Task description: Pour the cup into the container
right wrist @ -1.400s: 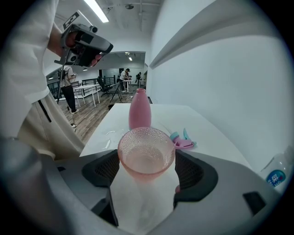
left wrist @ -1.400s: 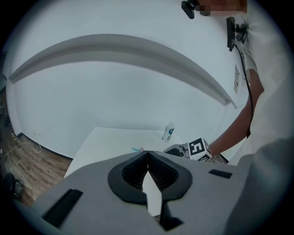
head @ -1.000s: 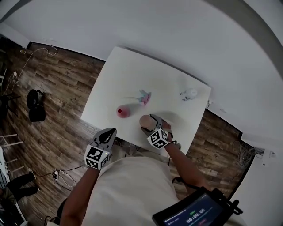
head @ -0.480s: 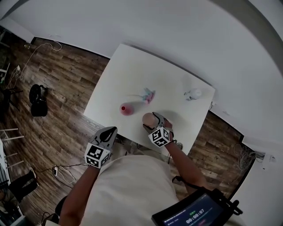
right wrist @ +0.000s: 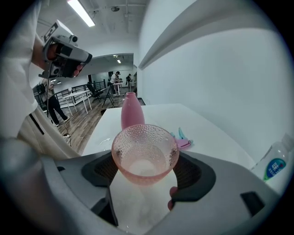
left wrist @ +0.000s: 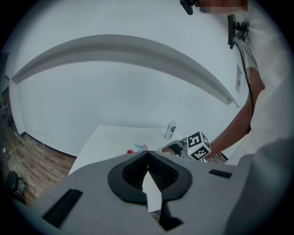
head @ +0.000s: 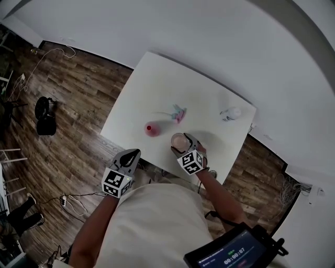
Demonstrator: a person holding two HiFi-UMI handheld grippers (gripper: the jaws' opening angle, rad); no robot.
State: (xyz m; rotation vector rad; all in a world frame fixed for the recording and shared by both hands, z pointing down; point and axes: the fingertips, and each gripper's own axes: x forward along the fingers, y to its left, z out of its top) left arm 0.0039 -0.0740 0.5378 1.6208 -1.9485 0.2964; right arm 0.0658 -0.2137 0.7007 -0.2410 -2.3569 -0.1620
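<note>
White table (head: 157,84) below: right gripper (right wrist: 146,176) jaws clamp the pink cup (right wrist: 144,151); left gripper (left wrist: 148,157) jaws closed, empty.

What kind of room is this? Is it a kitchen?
Probably not a kitchen. It looks like a lab or office workspace. A white table stands on a wood floor with loose cables, and beyond it is a big room with desks and strip lights.
</note>
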